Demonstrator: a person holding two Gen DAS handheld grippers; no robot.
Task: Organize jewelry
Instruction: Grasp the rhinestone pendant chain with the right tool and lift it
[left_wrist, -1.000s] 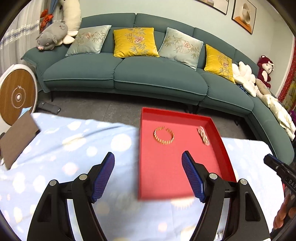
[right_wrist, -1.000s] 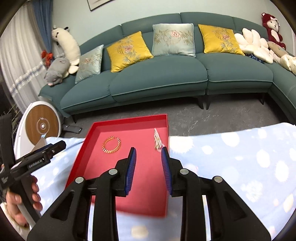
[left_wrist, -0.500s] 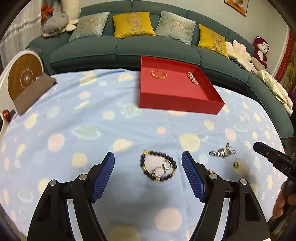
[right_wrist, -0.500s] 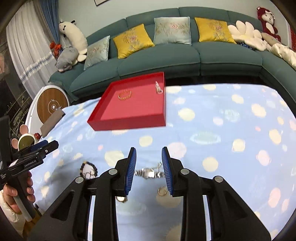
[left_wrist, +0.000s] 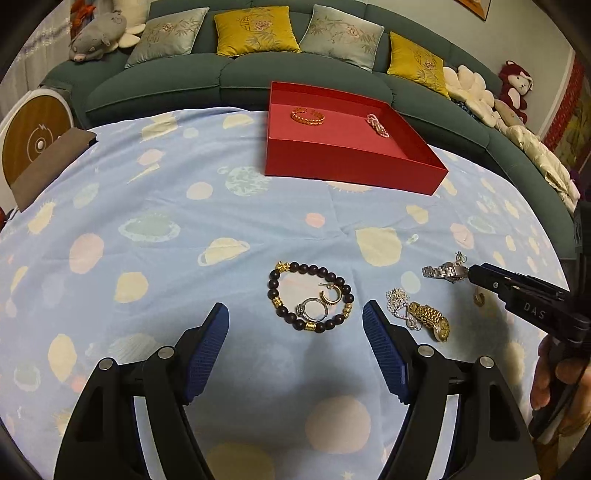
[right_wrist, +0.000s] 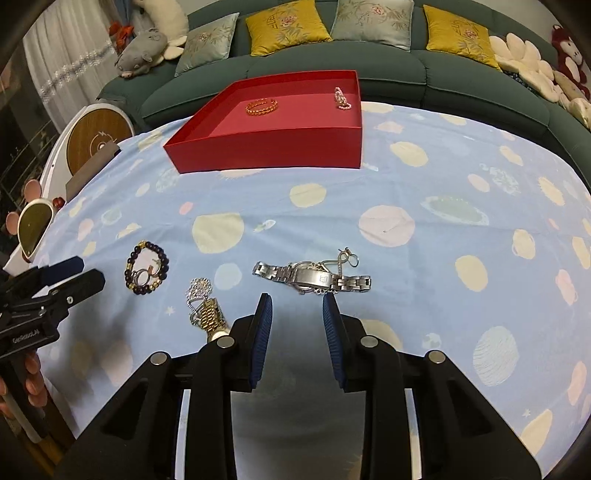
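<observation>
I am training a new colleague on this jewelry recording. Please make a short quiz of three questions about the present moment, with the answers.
1. True or false: the red tray already holds two pieces of jewelry.
2. Which item lies straight ahead of the right tool? A) the dark bead bracelet B) the silver watch C) the gold watch
3. Fill in: the silver ring and the gold hoop earring lie inside the ____ in front of the left tool.

Key
1. True: a gold bracelet and a pink piece.
2. B
3. Dark bead bracelet.
</observation>
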